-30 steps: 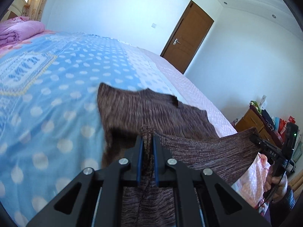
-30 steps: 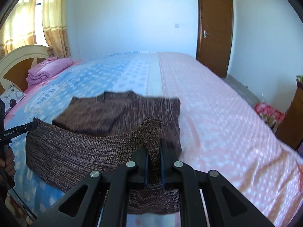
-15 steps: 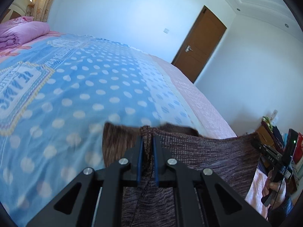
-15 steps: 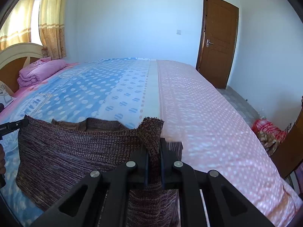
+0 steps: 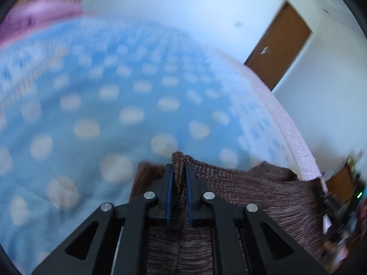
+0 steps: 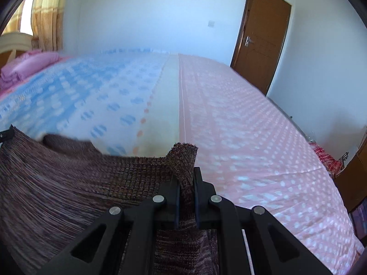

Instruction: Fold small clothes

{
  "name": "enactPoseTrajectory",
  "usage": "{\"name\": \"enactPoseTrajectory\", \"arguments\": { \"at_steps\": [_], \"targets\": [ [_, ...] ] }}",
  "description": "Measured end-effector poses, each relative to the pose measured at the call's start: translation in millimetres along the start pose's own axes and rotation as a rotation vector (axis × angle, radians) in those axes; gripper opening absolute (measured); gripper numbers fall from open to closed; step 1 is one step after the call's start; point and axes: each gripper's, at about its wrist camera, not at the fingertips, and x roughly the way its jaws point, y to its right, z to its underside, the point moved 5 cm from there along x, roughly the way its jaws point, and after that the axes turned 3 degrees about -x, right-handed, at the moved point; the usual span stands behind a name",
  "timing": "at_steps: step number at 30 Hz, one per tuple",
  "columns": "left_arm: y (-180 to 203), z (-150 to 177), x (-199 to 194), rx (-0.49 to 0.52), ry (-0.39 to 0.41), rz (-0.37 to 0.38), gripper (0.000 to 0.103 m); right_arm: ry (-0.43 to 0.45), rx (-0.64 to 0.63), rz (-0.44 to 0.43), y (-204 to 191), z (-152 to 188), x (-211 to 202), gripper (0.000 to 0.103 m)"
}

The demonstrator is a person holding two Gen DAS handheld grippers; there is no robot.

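Observation:
A brown knit garment (image 5: 252,188) is stretched between my two grippers low over the bed. My left gripper (image 5: 178,167) pinches one corner of its edge between the blue pads, and its jaws are just starting to open with the cloth still between them. My right gripper (image 6: 186,171) is shut on the other corner, which sticks up past the fingertips. The garment (image 6: 68,183) spreads left from there to the left gripper's tip (image 6: 5,134). A strip of the lower layer shows beyond the held edge. The left wrist view is blurred.
The bed (image 6: 252,137) has a blue dotted half (image 5: 114,91) and a pink dotted half. Folded pink bedding (image 6: 27,64) lies by the headboard. A brown door (image 6: 263,41) stands at the far right, and a wooden dresser (image 6: 357,171) at the right edge.
Both grippers carried the held edge forward and down over the rest of the garment. The flat part on the bed is now almost covered by the folded layer.

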Motion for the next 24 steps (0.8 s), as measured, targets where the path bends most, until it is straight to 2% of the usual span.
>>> {"name": "enactPoseTrajectory", "arguments": {
  "at_steps": [3, 4, 5, 7, 8, 10, 11, 12, 13, 14, 18, 22, 24],
  "targets": [
    [-5.1, -0.7, -0.9, -0.025, 0.003, -0.01, 0.019, -0.031, 0.003, -0.026, 1.5, 2.2, 7.8, 0.013],
    [-5.1, 0.3, 0.3, -0.025, -0.004, -0.014, 0.019, -0.053, -0.009, -0.022, -0.2, 3.4, 12.3, 0.02],
    [-4.2, 0.5, 0.2, -0.02, -0.006, -0.018, 0.02, -0.072, -0.019, -0.012, -1.6, 4.2, 15.2, 0.033],
    [-2.1, -0.2, 1.7, -0.012, -0.011, -0.02, 0.021, -0.09, -0.025, 0.036, 0.3, 3.4, 17.6, 0.05],
    [-2.4, 0.0, 0.2, -0.015, -0.014, -0.012, 0.023, -0.091, -0.012, 0.03, 3.4, 3.3, 16.4, 0.053],
    [-5.3, 0.1, -8.1, -0.032, -0.027, 0.021, 0.031, -0.053, 0.064, 0.0, 19.3, 2.4, -0.5, 0.053],
    [-6.8, 0.5, -14.1, -0.037, -0.028, 0.029, 0.034, 0.0, 0.129, 0.004, 33.0, 2.9, -18.7, 0.053],
    [-7.4, 1.1, -20.3, -0.036, -0.02, 0.033, 0.045, 0.043, 0.188, 0.0, 46.1, 5.5, -36.7, 0.053],
    [-7.8, 2.9, -32.4, -0.029, -0.003, 0.029, 0.052, 0.077, 0.25, -0.009, 61.8, 12.0, -59.7, 0.053],
    [-7.0, 6.2, -46.2, -0.013, 0.02, 0.02, 0.06, 0.082, 0.281, -0.015, 70.9, 18.7, -73.9, 0.053],
    [8.2, 31.8, -84.1, 0.086, 0.032, 0.044, 0.062, 0.029, 0.325, -0.101, 81.7, 69.2, -125.1, 0.053],
    [30.0, 78.9, -108.8, 0.182, 0.018, 0.068, 0.064, -0.014, 0.278, -0.16, 55.4, 124.7, -164.0, 0.053],
    [37.7, 96.6, -114.8, 0.203, 0.012, 0.075, 0.064, -0.031, 0.255, -0.161, 40.2, 139.1, -169.3, 0.053]
  ]
}}
